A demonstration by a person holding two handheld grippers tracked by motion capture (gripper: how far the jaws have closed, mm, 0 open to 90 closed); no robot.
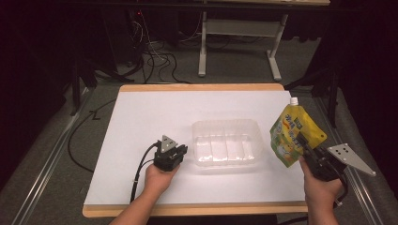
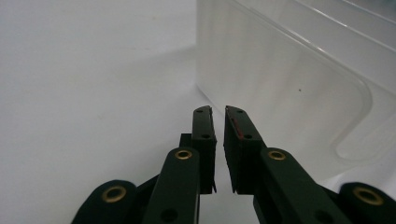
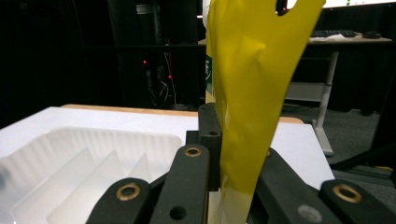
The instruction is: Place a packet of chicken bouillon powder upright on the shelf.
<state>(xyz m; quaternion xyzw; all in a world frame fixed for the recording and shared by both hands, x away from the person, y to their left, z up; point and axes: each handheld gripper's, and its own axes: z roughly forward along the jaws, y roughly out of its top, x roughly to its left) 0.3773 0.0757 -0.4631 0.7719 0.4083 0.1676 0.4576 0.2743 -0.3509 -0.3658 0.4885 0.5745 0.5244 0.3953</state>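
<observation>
White-topped desk (image 1: 141, 117) w/ clear plastic tray (image 1: 226, 142) at center. Right gripper (image 1: 300, 143), just right of tray, clamps yellow spouted drink pouch (image 1: 293, 133). Left gripper (image 1: 180, 151), at tray's left edge, slightly parted, holds nothing.

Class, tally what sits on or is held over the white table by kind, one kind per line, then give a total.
Clear plastic trays: 1
Yellow drink pouches: 1
Handheld tongs: 2, the left tongs and the right tongs
Total: 4
</observation>
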